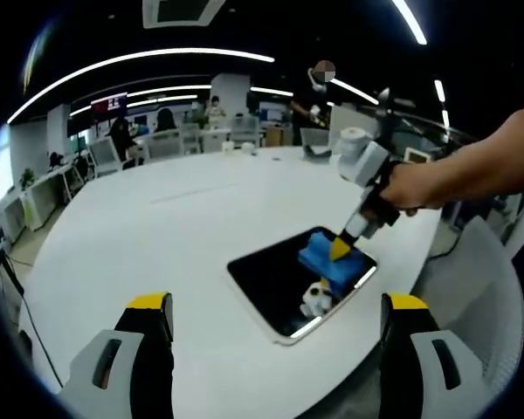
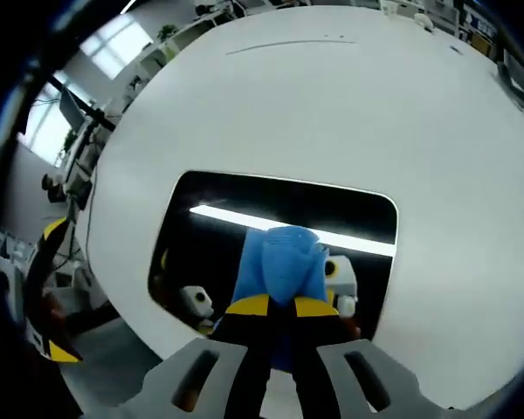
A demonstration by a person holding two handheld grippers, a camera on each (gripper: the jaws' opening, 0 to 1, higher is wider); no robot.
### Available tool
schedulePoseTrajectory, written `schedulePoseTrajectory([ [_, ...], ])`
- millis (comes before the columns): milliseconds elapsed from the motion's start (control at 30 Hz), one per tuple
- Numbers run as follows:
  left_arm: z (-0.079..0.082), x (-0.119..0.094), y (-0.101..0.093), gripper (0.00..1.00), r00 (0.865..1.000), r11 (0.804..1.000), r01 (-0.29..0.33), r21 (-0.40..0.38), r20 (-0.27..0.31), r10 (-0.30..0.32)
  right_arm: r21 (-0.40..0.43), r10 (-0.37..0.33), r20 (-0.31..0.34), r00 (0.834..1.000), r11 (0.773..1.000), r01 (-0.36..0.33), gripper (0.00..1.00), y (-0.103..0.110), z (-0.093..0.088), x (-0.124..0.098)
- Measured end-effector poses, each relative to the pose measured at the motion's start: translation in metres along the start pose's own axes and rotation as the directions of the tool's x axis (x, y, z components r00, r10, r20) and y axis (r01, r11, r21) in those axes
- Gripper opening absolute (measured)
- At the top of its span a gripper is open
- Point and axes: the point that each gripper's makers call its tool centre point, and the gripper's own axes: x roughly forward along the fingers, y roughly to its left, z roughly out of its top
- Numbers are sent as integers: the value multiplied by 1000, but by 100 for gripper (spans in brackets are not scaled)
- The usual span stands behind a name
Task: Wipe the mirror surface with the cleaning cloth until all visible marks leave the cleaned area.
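Observation:
A rectangular mirror [image 1: 271,279] [image 2: 227,218] with a white rim lies flat on the white table and reflects dark ceiling and a light strip. A blue cleaning cloth [image 1: 327,260] [image 2: 284,262] rests on its glass. My right gripper [image 2: 282,305], seen in the left gripper view [image 1: 341,250] held by a person's hand, is shut on the cloth and presses it onto the mirror. My left gripper [image 1: 275,305] hovers open above the table's near side, short of the mirror, holding nothing.
The round white table [image 1: 175,218] [image 2: 332,105] reaches far beyond the mirror. A chair back [image 1: 480,279] stands at the right edge. Desks, chairs and people fill the office behind. Floor and a stand [image 2: 79,122] lie off the table's left edge.

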Motion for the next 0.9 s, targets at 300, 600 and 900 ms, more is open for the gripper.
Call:
schedulePoseTrajectory([
  [300, 1, 1, -2, 99, 1000, 1000, 6, 5, 8, -6, -9, 13, -2, 1000, 1000, -13, 2, 11, -26, -5],
  [600, 4, 1, -4, 99, 1000, 1000, -2, 4, 20, 2, -4, 30, -7, 1000, 1000, -30, 2, 17, -44, -9],
  [900, 4, -2, -4, 99, 1000, 1000, -9, 4, 22, 9, -15, 46, -30, 998, 999, -47, 2, 24, -60, -8],
])
